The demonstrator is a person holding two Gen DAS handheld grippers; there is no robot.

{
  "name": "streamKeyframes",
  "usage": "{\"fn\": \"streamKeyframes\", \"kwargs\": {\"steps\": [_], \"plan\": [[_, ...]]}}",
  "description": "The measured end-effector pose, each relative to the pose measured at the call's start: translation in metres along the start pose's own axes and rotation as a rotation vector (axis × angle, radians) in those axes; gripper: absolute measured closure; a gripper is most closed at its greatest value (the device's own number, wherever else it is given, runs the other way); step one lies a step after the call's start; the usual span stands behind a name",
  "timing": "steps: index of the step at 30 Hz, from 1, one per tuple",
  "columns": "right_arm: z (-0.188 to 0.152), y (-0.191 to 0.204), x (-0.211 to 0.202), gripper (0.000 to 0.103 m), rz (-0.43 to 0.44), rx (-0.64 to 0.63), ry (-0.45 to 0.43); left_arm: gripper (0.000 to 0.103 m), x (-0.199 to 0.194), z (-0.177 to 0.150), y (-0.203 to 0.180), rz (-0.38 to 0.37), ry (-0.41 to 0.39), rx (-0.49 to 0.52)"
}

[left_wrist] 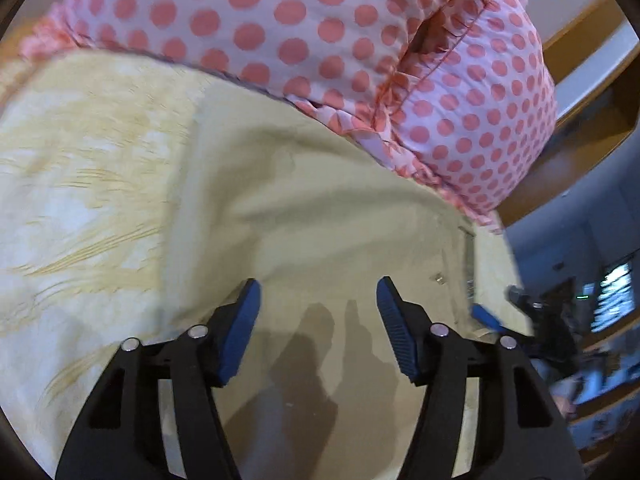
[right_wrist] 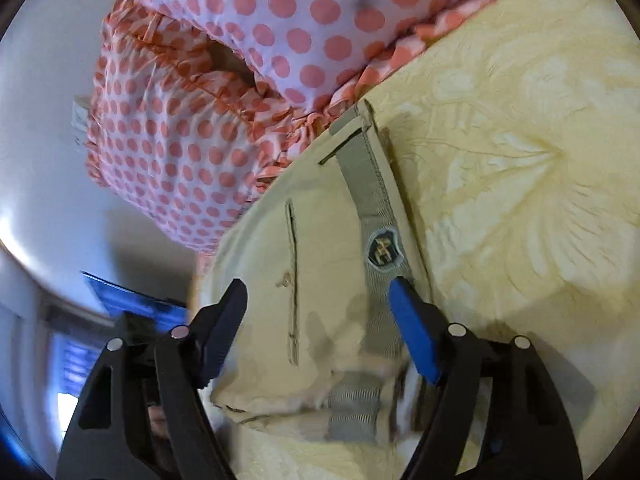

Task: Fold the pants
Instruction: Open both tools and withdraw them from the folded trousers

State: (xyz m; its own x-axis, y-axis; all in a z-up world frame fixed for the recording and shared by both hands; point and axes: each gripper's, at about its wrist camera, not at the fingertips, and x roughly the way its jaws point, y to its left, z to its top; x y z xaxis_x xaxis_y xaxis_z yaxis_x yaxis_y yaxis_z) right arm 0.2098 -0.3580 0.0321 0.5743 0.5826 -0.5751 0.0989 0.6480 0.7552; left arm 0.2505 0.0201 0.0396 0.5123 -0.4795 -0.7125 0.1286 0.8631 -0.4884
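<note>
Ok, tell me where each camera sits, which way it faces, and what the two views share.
Left wrist: on the left gripper, looking along its open fingers at the khaki pants; the right gripper shows at the right.
Right wrist: on the right gripper, open above the waistband.
Shared: pants, polka-dot pillows, yellow bedspread.

A bed (left_wrist: 80,168), covered by a pale yellow spread with a leafy woven pattern. Lying flat on it, beige pants (right_wrist: 332,248) with a grey waistband and a slit pocket. At the far side, two pink polka-dot pillows (left_wrist: 280,20) with ruffled edges, touching the pants' edge.
</note>
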Motion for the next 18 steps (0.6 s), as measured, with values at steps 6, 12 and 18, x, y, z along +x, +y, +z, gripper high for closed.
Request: {"fn": "streamKeyframes", "kwargs": {"steps": [6,12,18], "plan": [[-0.097,0.062,-0.041,0.002,-0.206,-0.452,-0.197,0.001,-0.077,-0.085,-0.033,0.251,-0.194,0.206],[-0.192,0.078,-0.027,0.002,-0.365,-0.686,-0.272,0.001,-0.090,-0.173,-0.039,0.365,-0.234,0.255],[-0.217,0.077,-0.011,0.002,-0.430,-0.723,-0.252,0.001,-0.083,-0.201,-0.047,0.382,-0.259,0.329]]}}
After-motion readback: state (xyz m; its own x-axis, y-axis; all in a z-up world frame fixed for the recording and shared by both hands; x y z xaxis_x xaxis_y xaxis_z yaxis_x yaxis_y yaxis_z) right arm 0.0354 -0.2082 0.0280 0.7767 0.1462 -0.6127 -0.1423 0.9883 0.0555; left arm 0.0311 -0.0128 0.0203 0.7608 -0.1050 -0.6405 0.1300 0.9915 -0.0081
